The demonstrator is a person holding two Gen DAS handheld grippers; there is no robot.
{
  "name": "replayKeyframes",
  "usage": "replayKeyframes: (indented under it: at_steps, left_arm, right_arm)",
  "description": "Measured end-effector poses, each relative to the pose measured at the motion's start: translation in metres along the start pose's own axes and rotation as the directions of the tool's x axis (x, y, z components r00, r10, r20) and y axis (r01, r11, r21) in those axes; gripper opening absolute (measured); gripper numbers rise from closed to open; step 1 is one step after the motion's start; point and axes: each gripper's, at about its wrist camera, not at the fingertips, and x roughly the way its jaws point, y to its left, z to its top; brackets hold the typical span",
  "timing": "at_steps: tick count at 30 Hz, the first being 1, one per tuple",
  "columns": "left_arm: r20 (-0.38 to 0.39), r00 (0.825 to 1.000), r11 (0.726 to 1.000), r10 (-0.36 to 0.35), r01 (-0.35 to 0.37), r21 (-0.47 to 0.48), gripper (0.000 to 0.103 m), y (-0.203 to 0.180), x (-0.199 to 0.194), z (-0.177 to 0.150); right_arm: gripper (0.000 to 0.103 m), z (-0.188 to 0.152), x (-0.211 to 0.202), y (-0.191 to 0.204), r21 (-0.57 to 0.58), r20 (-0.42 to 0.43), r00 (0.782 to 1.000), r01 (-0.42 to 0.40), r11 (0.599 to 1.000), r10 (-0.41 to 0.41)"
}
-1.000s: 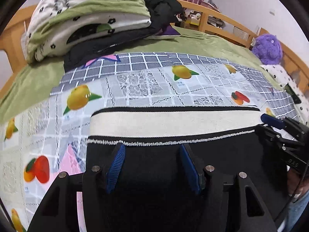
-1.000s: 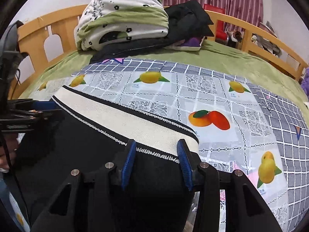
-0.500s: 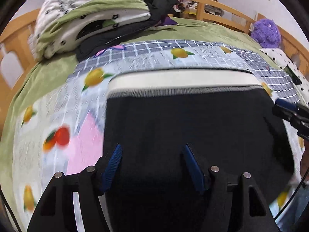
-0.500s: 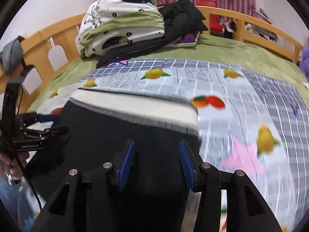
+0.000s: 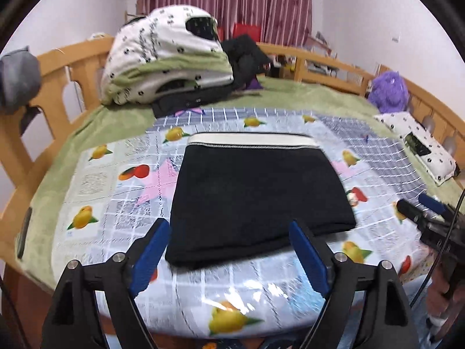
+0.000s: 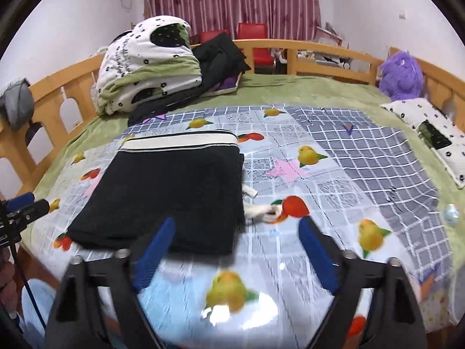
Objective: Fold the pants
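The black pants (image 5: 255,195) lie folded into a flat rectangle on the fruit-print sheet, their cream waistband (image 5: 250,139) at the far edge. In the right wrist view the same pants (image 6: 165,186) sit left of centre, with a white drawstring (image 6: 261,210) trailing from their right side. My left gripper (image 5: 229,248) hangs above the near edge of the bed, jaws opening wide, nothing between them. My right gripper (image 6: 237,251) is likewise back from the pants, jaws opening, empty. Each gripper shows at the edge of the other's view.
A fruit-print plastic sheet (image 6: 319,174) covers a green bedspread inside a wooden bed frame (image 5: 334,64). A stack of folded bedding and dark clothes (image 5: 168,67) sits at the far left. A purple plush toy (image 6: 402,75) and a spotted pillow (image 6: 430,133) lie at the right.
Both grippers let go of the pants, opened wide and pulled back and up toward the near edge of the bed. The pants now lie flat and folded.
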Motion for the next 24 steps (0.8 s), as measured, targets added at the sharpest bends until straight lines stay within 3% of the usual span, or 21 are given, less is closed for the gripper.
replayKeyframes:
  at_steps: [3,9,14,24]
  left_arm:
    - [0.022,1.0,1.0,0.005,-0.005,-0.016,0.087,-0.005,-0.022,-0.009]
    - [0.033,0.998,0.999,0.045,-0.045,0.022,0.087,-0.017,-0.041,-0.019]
    - [0.036,0.999,0.999,0.034,-0.035,0.016,0.087,-0.021,-0.051,-0.026]
    - [0.032,0.998,0.999,0.049,-0.049,-0.002,0.087,-0.019,-0.056,-0.03]
  right_arm:
    - [0.097,-0.012,-0.023,0.006,-0.004,0.01,1.0,0.029,1.0,-0.029]
    - [0.098,-0.026,-0.046,0.016,-0.011,0.0,0.999,0.042,0.999,-0.042]
    - [0.098,-0.03,-0.059,0.024,-0.021,0.012,0.998,0.056,0.998,-0.056]
    - [0.098,-0.03,-0.072,0.025,-0.002,0.01,1.0,0.01,1.0,-0.01]
